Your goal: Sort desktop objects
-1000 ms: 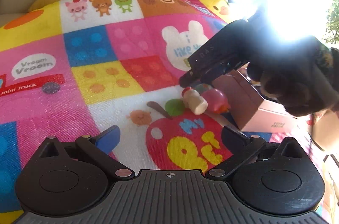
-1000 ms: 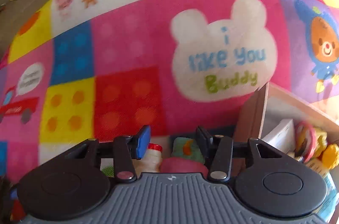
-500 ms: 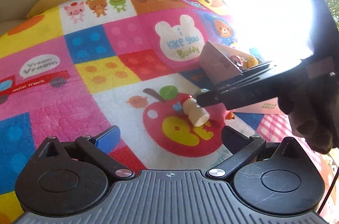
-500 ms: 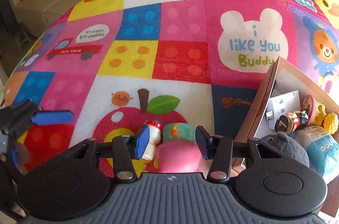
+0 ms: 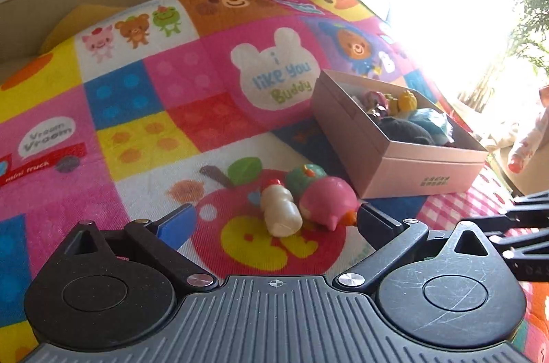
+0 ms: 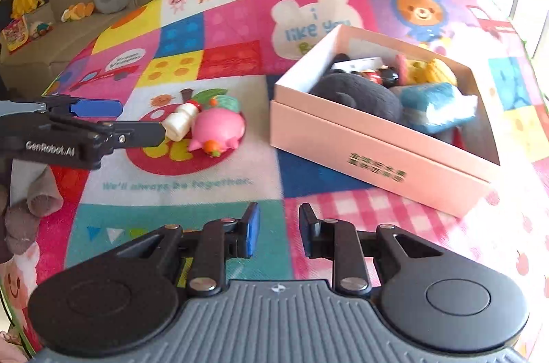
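Left tongs [image 5: 274,222], spread wide and empty, should straddle only the small white bottle [image 5: 280,212], avoiding the touching pink pig toy [image 5: 326,203]; right tongs [image 6: 276,234] hang released, empty.

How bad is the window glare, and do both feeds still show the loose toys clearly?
Left wrist view: upper right is blown out, but the pink pig toy and small white bottle stay sharp. Right wrist view: no such glare, evenly lit, with fisheye bending at the edges.

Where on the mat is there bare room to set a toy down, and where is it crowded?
Bare mat lies left of and beyond the toy cluster, and between the pink pig and the pink box. Crowded: the box interior is nearly full, and the white bottle, pig and teal toy touch on the apple print, by the left hand-held gripper.
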{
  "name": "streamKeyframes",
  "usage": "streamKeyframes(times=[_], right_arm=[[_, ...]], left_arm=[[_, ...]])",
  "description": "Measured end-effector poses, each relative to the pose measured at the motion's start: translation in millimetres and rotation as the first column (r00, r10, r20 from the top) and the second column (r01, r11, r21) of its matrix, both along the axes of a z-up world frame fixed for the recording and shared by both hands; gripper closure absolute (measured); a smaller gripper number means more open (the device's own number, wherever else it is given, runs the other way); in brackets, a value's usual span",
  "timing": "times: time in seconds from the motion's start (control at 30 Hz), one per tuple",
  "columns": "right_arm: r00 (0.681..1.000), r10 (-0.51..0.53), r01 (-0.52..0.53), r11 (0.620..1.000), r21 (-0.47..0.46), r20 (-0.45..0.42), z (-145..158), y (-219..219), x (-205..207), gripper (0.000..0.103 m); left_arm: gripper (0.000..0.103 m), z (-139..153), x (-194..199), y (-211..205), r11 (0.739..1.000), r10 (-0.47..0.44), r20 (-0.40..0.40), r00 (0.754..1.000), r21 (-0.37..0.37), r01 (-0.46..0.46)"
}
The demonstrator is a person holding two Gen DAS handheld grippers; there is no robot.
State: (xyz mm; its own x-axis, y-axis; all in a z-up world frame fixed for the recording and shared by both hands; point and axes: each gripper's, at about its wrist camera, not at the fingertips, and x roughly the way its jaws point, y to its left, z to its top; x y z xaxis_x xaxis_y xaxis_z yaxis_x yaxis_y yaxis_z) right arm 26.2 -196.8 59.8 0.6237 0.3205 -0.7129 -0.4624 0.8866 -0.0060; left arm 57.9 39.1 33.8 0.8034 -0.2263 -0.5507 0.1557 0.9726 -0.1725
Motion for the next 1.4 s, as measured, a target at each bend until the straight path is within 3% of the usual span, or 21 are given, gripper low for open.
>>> streamKeyframes(times=[0.03, 0.07, 0.1, 0.23, 0.3, 0.37, 0.47, 0.63, 0.77, 0.8, 0.83, 0.87, 1.0, 1.07, 1.1, 1.17, 1.4], right_arm=[[1.000, -0.023, 0.022, 1.000, 0.017, 0.006, -0.9, -9.4, -5.1, 0.072], [0.999, -0.045, 0.044, 0.998, 0.043, 0.004, -2.3, -19.3, -9.5, 0.067], [0.998, -0.064, 0.064, 0.996, 0.068, -0.001, -3.7, -27.2, -13.0, 0.065], [0.994, -0.104, 0.100, 0.989, 0.105, 0.028, -9.0, -38.4, -20.8, 0.060], [0.995, -0.067, 0.059, 0.993, 0.103, 0.075, -4.7, -28.5, -23.0, 0.057], [0.991, -0.001, -0.012, 0.996, 0.094, 0.137, 1.8, -9.6, -24.3, 0.048], [0.972, 0.086, -0.099, 0.994, 0.052, 0.217, 6.5, 24.2, -19.2, 0.043], [0.958, 0.158, -0.152, 0.987, -0.042, 0.241, -2.8, 83.2, 12.2, 0.040], [0.968, 0.134, -0.118, 0.989, -0.089, 0.210, -20.1, 106.3, 31.7, 0.040], [0.973, 0.131, -0.117, 0.989, -0.085, 0.189, -23.8, 107.0, 34.1, 0.042], [0.978, 0.128, -0.116, 0.990, -0.083, 0.167, -27.5, 107.2, 35.7, 0.054], [0.979, 0.126, -0.117, 0.991, -0.064, 0.160, -28.8, 104.4, 34.8, 0.060], [0.981, 0.109, -0.107, 0.994, -0.023, 0.160, -21.1, 79.9, 17.0, 0.062], [0.981, 0.090, -0.088, 0.996, -0.018, 0.173, -17.0, 61.1, 4.0, 0.062], [0.982, 0.071, -0.068, 0.997, -0.018, 0.176, -14.7, 48.1, -3.2, 0.062], [0.983, 0.024, -0.020, 1.000, -0.021, 0.180, -13.0, 25.0, -14.9, 0.062], [0.981, -0.125, 0.134, 0.990, -0.048, 0.149, -28.2, -32.8, -32.3, 0.061]], left_arm=[[0.015, 0.9, 3.7, -2.0, 1.000, 0.008, -0.005, 1.000, 0.005, -0.008], [0.031, 1.9, 8.7, -4.1, 1.000, 0.016, -0.015, 1.000, 0.012, -0.016], [0.033, 2.8, 12.4, -5.3, 0.999, 0.026, -0.022, 0.999, 0.019, -0.026], [0.025, 10.7, 11.5, -8.2, 0.994, 0.076, 0.026, 0.997, 0.078, -0.078], [0.007, 14.0, 5.8, -4.7, 0.989, 0.115, 0.051, 0.992, 0.086, -0.120], [0.006, 13.5, -1.5, 2.2, 0.977, 0.186, 0.062, 0.981, 0.092, -0.191], [0.006, 6.0, -6.6, 16.3, 0.967, 0.239, 0.016, 0.971, 0.086, -0.240], [0.002, -2.1, -20.6, 44.7, 0.958, 0.284, -0.014, 0.959, 0.031, -0.284], [0.002, -4.1, -26.5, 58.0, 0.962, 0.274, -0.023, 0.961, 0.003, -0.274], [0.002, -4.4, -27.0, 59.6, 0.963, 0.269, -0.025, 0.963, -0.007, -0.269], [0.002, -4.5, -27.3, 61.0, 0.963, 0.267, -0.028, 0.963, -0.017, -0.268], [0.002, -4.6, -27.1, 62.0, 0.963, 0.267, -0.031, 0.963, -0.031, -0.267], [0.003, -3.8, -25.6, 57.1, 0.972, 0.225, -0.037, 0.974, -0.064, -0.227], [0.007, -2.6, -24.3, 48.2, 0.980, 0.189, -0.032, 0.981, -0.053, -0.191], [0.019, -2.2, -22.8, 41.6, 0.985, 0.166, -0.032, 0.986, -0.043, -0.168], [0.028, -1.8, -20.2, 30.0, 0.991, 0.127, -0.038, 0.991, -0.029, -0.128], [0.022, -1.3, -13.0, -9.4, 0.998, 0.049, -0.015, 0.999, 0.042, -0.048]])
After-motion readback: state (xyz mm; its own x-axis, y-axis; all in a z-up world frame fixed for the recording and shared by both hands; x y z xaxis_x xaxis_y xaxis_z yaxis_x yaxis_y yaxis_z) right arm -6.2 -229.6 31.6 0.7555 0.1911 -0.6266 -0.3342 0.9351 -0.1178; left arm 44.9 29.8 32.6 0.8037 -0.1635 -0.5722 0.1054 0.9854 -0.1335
